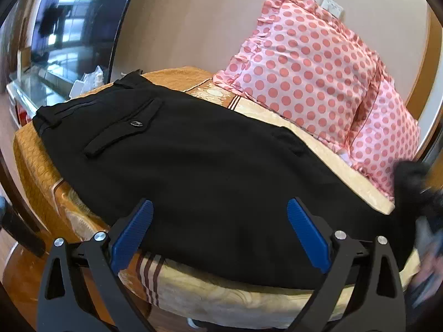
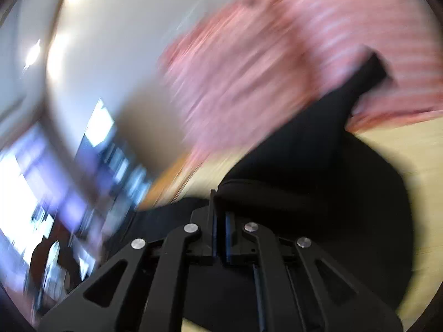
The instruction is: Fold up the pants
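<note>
Black pants (image 1: 210, 166) between left gripper (image 1: 220, 232) jaws

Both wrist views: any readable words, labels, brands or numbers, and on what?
None readable.
Small oval metal button on the black pants pocket flap: markings too small.
White wall sockets: no legible text.
Right wrist view: motion-blurred, nothing legible.

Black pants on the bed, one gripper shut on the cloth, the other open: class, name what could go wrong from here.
1. The right gripper pinches only a small edge of the black pants; that view is blurred, and the cloth might slip out.
2. The left gripper is open, so the fold may skew.
3. The pillow lies close; the lifted leg could snag it.
</note>
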The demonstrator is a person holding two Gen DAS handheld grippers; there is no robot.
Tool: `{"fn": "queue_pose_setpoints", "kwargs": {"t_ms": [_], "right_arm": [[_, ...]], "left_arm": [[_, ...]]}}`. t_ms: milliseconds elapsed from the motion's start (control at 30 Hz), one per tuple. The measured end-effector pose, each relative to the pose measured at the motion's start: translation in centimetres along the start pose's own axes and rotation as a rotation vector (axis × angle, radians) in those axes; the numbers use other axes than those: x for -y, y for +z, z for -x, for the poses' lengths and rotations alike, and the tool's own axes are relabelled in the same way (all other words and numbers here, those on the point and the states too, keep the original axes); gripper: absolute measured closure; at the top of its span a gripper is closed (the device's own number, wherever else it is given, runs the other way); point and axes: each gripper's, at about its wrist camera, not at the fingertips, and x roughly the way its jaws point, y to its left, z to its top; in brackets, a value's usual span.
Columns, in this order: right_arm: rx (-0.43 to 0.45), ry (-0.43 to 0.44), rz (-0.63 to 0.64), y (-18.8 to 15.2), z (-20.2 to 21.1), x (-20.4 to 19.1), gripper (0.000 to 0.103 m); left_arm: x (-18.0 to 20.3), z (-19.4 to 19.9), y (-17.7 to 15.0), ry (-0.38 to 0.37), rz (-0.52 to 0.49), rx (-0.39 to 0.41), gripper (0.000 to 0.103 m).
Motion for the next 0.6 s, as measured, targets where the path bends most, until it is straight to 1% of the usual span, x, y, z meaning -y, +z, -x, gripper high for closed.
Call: {"fn": "queue_pose_setpoints", "kwargs": {"t_ms": [33, 67, 100, 133, 200, 267, 333, 367, 433, 467, 500, 533, 567, 600], "right_arm": [[-0.077, 0.002, 0.018, -0.8, -2.6, -0.8, 0.099], [-0.149, -0.024, 0.036, -2.0, -5.4, -1.4, 0.099], [-0.168, -0.035, 0.043, -2.6, -6.9, -1.7, 0.099], [-0.148, -0.042, 0.044, -2.4, -7.3, -1.9, 0.099], [-0.076, -0.048, 0.046, -1.3, -6.7, -2.3, 0.099], [-0.015, -0.058, 0.076, -0.6, -6.1, -3.5, 0.099], [0.001, -0.054, 0.13, -0.5, -6.3, -5.5, 0.099], [0.003, -0.032, 0.176, -1.3, -6.2, -6.5, 0.099], [-0.032, -0.017, 0.269, -2.7, -7.1, -8.3, 0.098], [-0.082, -0.019, 0.348, -4.0, -8.2, -9.4, 0.094], [-0.125, -0.019, 0.403, -5.1, -9.0, -10.1, 0.085], [-0.149, -0.004, 0.426, -5.9, -9.3, -10.7, 0.067], [-0.162, 0.025, 0.442, -6.5, -9.5, -11.2, 0.057], [-0.15, 0.037, 0.448, -6.8, -9.5, -11.4, 0.041]], "left_arm": [[-0.2, 0.6, 0.1, -0.019, 0.019, 0.002, 0.004], [-0.4, 1.1, 0.2, -0.029, 0.029, 0.005, 0.004], [-0.8, 2.3, 0.4, -0.032, 0.042, 0.018, 0.004], [-1.2, 3.1, 0.5, -0.023, 0.047, 0.032, 0.004], [-2.1, 4.4, 0.8, 0.007, 0.057, 0.061, 0.004], [-3.5, 5.2, 1.0, 0.042, 0.082, 0.08, 0.004], [-4.6, 5.2, 1.2, 0.064, 0.107, 0.089, 0.004], [-5.3, 5.0, 1.2, 0.074, 0.135, 0.084, 0.004], [-6.3, 4.5, 1.3, 0.05, 0.187, 0.069, 0.004], [-6.9, 4.3, 1.3, 0.036, 0.217, 0.059, 0.004], [-7.3, 4.2, 1.2, 0.027, 0.237, 0.051, 0.004], [-7.6, 4.1, 1.2, 0.02, 0.253, 0.044, 0.004], [-7.9, 4.0, 1.2, 0.017, 0.265, 0.039, 0.004], [-8.2, 4.0, 1.2, 0.019, 0.273, 0.037, 0.004]]}}
